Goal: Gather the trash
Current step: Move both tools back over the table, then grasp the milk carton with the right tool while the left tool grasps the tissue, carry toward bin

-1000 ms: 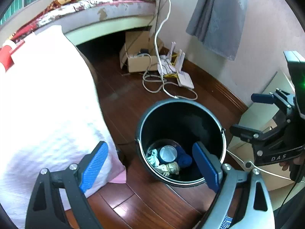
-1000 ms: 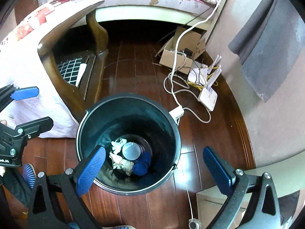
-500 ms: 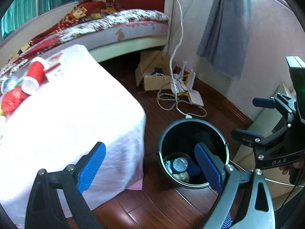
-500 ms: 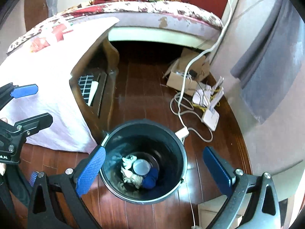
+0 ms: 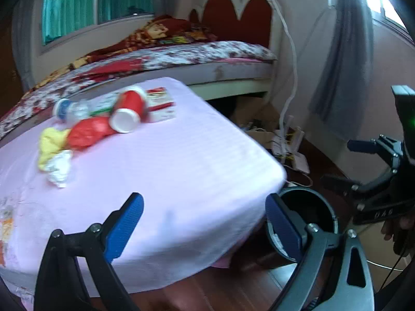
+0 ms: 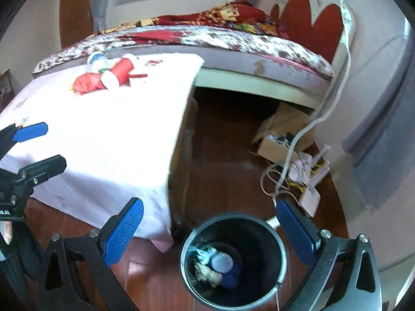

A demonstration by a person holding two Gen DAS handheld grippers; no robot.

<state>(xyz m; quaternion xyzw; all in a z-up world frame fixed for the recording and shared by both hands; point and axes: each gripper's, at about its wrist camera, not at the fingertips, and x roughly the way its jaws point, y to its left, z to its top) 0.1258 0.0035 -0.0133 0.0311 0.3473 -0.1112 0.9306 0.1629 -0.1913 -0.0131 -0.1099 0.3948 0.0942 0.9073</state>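
Both claws have lifted up from the round black bucket [image 6: 233, 261] on the floor toward the big white-cloth bench [image 5: 155, 168]. The left claw [image 5: 205, 225] and right claw [image 6: 210, 230] are wide apart and empty. The red paper cup [image 5: 128, 111] and crumpled white paper [image 5: 59, 167] sit far back, so the round cup could roll off if bumped.

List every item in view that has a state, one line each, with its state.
Left tool: open, empty.
Right tool: open, empty.
Black bin: upright on the floor, partly filled with trash.
Red cup: lying on its side on the table.
Plastic bottle: lying on its side.
White paper: crumpled.
Red bag: crumpled.
Cardboard box: open.
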